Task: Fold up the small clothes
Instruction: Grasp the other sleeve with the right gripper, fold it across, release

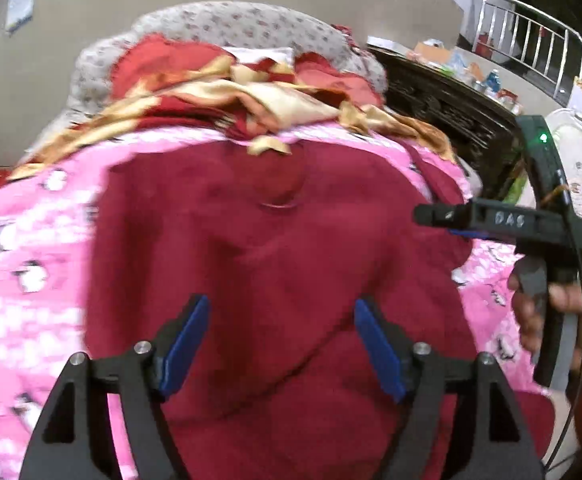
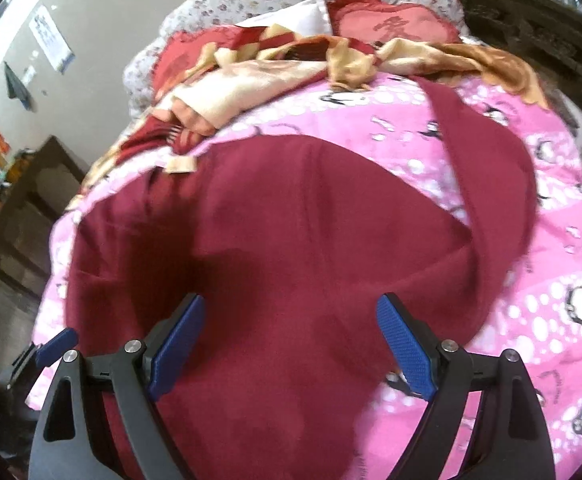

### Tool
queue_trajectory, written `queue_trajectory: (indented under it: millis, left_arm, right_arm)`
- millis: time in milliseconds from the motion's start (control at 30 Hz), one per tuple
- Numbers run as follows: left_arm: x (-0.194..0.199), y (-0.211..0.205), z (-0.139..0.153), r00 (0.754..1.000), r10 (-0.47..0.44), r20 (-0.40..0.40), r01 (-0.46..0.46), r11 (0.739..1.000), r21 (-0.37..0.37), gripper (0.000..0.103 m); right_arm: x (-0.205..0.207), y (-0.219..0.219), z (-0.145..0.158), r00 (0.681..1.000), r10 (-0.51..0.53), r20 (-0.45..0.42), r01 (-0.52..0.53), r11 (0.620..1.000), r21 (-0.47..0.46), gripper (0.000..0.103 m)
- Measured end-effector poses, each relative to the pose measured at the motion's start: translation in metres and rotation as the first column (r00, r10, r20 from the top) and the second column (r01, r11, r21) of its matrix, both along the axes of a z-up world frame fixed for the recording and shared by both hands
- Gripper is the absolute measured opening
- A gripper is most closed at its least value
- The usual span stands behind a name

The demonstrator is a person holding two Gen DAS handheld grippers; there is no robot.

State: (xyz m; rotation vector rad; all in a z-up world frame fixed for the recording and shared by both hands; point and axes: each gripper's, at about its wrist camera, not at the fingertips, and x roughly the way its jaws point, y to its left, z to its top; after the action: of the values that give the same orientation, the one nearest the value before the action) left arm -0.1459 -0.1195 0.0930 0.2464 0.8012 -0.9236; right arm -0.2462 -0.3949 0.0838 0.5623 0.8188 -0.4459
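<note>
Maroon top point(image 1: 275, 264) spread flat on the pink penguin blanket point(image 1: 31, 248) covering the bed, neckline away from the cameras, 1 sleeve point(image 2: 487, 168) trailing off to the right. Left gripper point(image 1: 281, 340) and right gripper point(image 2: 291, 344) both above it with fingers wide open, gripping nothing. Looks soft, light and floppy, probably a bit clingy on the fleece, so best pinched at a hem corner or the sleeve cuff rather than mid-panel.
</note>
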Motion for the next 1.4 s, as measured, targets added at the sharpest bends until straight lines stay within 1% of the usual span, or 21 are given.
queue_trajectory:
  millis: [100, 167, 267, 400, 500, 567, 633, 667, 700, 767, 867, 967, 1033, 1067, 1133, 1167, 1200, 1233, 1300, 1333, 1400]
  left_arm:
    - [0.019, 0.020, 0.000, 0.996, 0.079, 0.035, -0.081, 0.996, 0.040, 0.079]
    - [0.031, 0.033, -0.007, 0.990, 0.132, 0.046, -0.135, 0.988, 0.077, 0.079]
    - [0.046, 0.047, -0.016, 0.979, 0.198, 0.041, -0.202, 0.974, 0.101, 0.079]
    - [0.061, 0.058, -0.022, 0.966, 0.259, 0.024, -0.260, 0.960, 0.102, 0.079]
    - [0.066, 0.058, -0.026, 0.958, 0.287, 0.009, -0.286, 0.952, 0.109, 0.079]
    - [0.067, 0.057, -0.026, 0.955, 0.295, 0.002, -0.294, 0.950, 0.109, 0.079]
    - [0.069, 0.053, -0.025, 0.953, 0.304, 0.008, -0.303, 0.946, 0.114, 0.079]
    - [0.071, 0.051, -0.024, 0.951, 0.309, 0.012, -0.309, 0.944, 0.116, 0.079]
    - [0.072, 0.052, -0.023, 0.949, 0.315, 0.016, -0.314, 0.942, 0.115, 0.079]
    - [0.076, 0.054, -0.022, 0.944, 0.331, 0.023, -0.331, 0.937, 0.113, 0.079]
    - [0.080, 0.054, -0.024, 0.936, 0.351, 0.028, -0.352, 0.928, 0.121, 0.079]
    - [0.082, 0.052, -0.034, 0.930, 0.368, 0.016, -0.367, 0.919, 0.147, 0.079]
    - [0.081, 0.050, -0.040, 0.931, 0.365, 0.007, -0.361, 0.919, 0.159, 0.079]
    - [0.081, 0.049, -0.042, 0.931, 0.364, 0.008, -0.360, 0.918, 0.166, 0.079]
    - [0.080, 0.049, -0.042, 0.933, 0.361, 0.013, -0.358, 0.919, 0.165, 0.079]
    - [0.079, 0.050, -0.041, 0.933, 0.361, 0.013, -0.358, 0.920, 0.162, 0.079]
    - [0.079, 0.051, -0.040, 0.933, 0.360, 0.014, -0.358, 0.920, 0.157, 0.079]
    - [0.080, 0.052, -0.039, 0.933, 0.359, 0.015, -0.357, 0.921, 0.155, 0.079]
    - [0.082, 0.052, -0.041, 0.934, 0.356, 0.024, -0.355, 0.921, 0.164, 0.079]
    - [0.084, 0.051, -0.042, 0.934, 0.355, 0.028, -0.355, 0.919, 0.171, 0.079]
    - [0.087, 0.051, -0.046, 0.932, 0.362, 0.028, -0.361, 0.914, 0.184, 0.079]
  right_arm:
    - [0.012, 0.009, 0.004, 0.998, 0.051, 0.040, -0.051, 0.999, 0.009, 0.094]
    - [0.022, 0.014, 0.002, 0.997, 0.074, 0.013, -0.074, 0.997, -0.003, 0.094]
    - [0.020, 0.012, 0.001, 0.999, 0.038, -0.002, -0.038, 0.998, -0.047, 0.094]
    - [0.028, -0.002, -0.008, 1.000, 0.028, -0.012, -0.029, 0.999, -0.042, 0.094]
    - [0.048, 0.000, -0.019, 0.995, 0.086, -0.041, -0.089, 0.994, -0.063, 0.073]
    - [0.065, 0.006, -0.030, 0.986, 0.151, -0.071, -0.157, 0.983, -0.092, 0.047]
    - [0.077, 0.012, -0.041, 0.978, 0.168, -0.127, -0.186, 0.971, -0.148, 0.032]
    - [0.076, 0.014, -0.038, 0.977, 0.181, -0.116, -0.199, 0.965, -0.171, 0.017]
    - [0.074, 0.013, -0.033, 0.977, 0.186, -0.107, -0.203, 0.965, -0.168, 0.011]
    - [0.057, 0.005, -0.013, 0.982, 0.185, -0.029, -0.188, 0.973, -0.132, 0.011]
    - [0.022, -0.005, 0.022, 0.991, 0.123, 0.050, -0.111, 0.974, -0.197, 0.011]
    - [-0.003, -0.026, 0.027, 1.000, 0.003, 0.008, -0.001, 0.967, -0.254, 0.011]
    - [-0.006, -0.041, 0.014, 0.998, -0.030, -0.046, 0.019, 0.974, -0.225, 0.013]
    - [-0.004, -0.050, -0.002, 0.994, -0.031, -0.106, 0.012, 0.984, -0.175, 0.015]
    - [0.003, -0.052, -0.017, 0.982, -0.017, -0.189, -0.009, 0.991, -0.136, 0.018]
    - [0.004, -0.049, -0.016, 0.981, -0.015, -0.194, -0.015, 0.988, -0.156, 0.020]
    - [0.005, -0.043, -0.010, 0.984, -0.017, -0.175, -0.016, 0.983, -0.182, 0.025]
    - [0.004, -0.038, -0.003, 0.989, -0.015, -0.150, -0.015, 0.980, -0.199, 0.036]
    - [0.011, -0.024, 0.014, 0.998, 0.032, -0.059, -0.043, 0.979, -0.201, 0.050]
    - [0.022, -0.012, 0.023, 0.995, 0.102, 0.001, -0.100, 0.979, -0.175, 0.051]
    - [0.045, 0.010, 0.029, 0.971, 0.236, 0.050, -0.228, 0.965, -0.126, 0.051]
